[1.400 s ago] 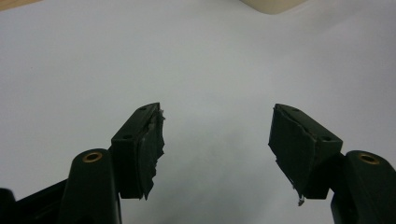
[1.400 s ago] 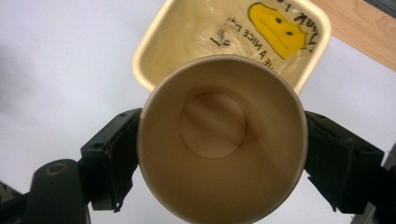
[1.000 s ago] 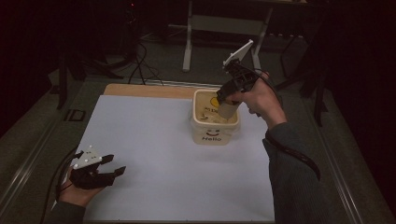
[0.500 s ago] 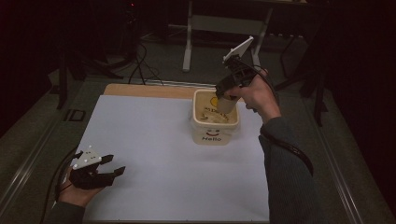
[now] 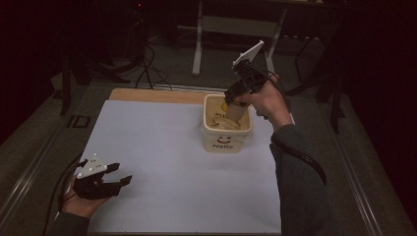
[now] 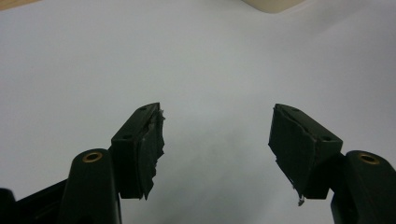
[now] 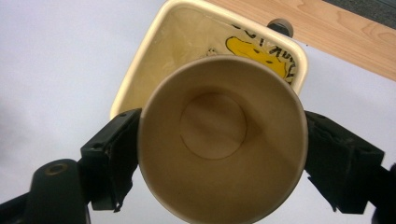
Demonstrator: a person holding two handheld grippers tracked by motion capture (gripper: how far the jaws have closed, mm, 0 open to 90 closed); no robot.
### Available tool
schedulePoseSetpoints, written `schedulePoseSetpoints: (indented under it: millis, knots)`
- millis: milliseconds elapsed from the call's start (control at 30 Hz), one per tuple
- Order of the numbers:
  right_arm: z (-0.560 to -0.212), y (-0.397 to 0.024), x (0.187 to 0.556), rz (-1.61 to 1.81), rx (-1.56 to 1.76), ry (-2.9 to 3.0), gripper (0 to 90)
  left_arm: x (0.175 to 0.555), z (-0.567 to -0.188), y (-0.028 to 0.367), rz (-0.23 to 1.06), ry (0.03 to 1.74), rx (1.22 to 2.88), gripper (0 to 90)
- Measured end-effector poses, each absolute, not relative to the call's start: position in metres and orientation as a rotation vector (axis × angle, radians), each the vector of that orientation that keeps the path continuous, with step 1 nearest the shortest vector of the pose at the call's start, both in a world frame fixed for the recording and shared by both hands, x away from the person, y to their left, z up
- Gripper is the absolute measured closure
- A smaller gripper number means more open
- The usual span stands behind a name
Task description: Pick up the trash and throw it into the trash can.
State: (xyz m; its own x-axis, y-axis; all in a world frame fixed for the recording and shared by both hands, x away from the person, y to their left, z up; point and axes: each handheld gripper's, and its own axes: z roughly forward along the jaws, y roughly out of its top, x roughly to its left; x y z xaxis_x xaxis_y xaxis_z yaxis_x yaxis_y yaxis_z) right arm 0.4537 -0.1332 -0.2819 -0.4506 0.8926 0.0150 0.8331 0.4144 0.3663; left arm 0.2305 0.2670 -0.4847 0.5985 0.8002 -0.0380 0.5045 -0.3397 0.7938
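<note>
Presently, the right gripper is held over the cream bin, which stands on the white sheet at about 1 o'clock from the sheet's centre. Its 2 jaws are closed on a tan paper cup, 1 pad pressed to each side of the cup wall. In the right gripper view the cup's mouth faces the camera and its inside is bare; the bin lies directly beyond it, with a yellow print on its far inner wall. From the high view the cup hangs over the bin's opening; whether its base touches the contents cannot be told. "Hello" and a smile mark are printed on the bin's near face.

The left gripper rests low at 7 o'clock on the sheet, well apart from the bin. Its jaws stand wide apart with nothing between them, white sheet showing through the gap. Torn tape edges show on both pads.
</note>
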Motion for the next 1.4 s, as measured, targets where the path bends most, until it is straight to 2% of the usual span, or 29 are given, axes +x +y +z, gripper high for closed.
schedulePoseSetpoints:
  millis: [600, 867, 1000, 1400]
  knots:
    - [-0.317, -0.134, 0.458, 0.467, 1.559, 2.51, 17.1, 0.231, -0.485, 0.267, 0.459, 1.037, 2.013, 35.1]
    - [-0.318, -0.135, 0.459, 0.475, 1.571, 2.511, 16.6, 0.231, -0.485, 0.267, 0.459, 1.036, 2.013, 35.1]
    - [-0.319, -0.136, 0.46, 0.485, 1.581, 2.503, 10.0, 0.231, -0.485, 0.267, 0.458, 1.036, 2.012, 35.1]
    - [-0.317, -0.14, 0.455, 0.505, 1.528, 2.55, 13.7, 0.23, -0.485, 0.268, 0.462, 1.036, 2.014, 35.1]
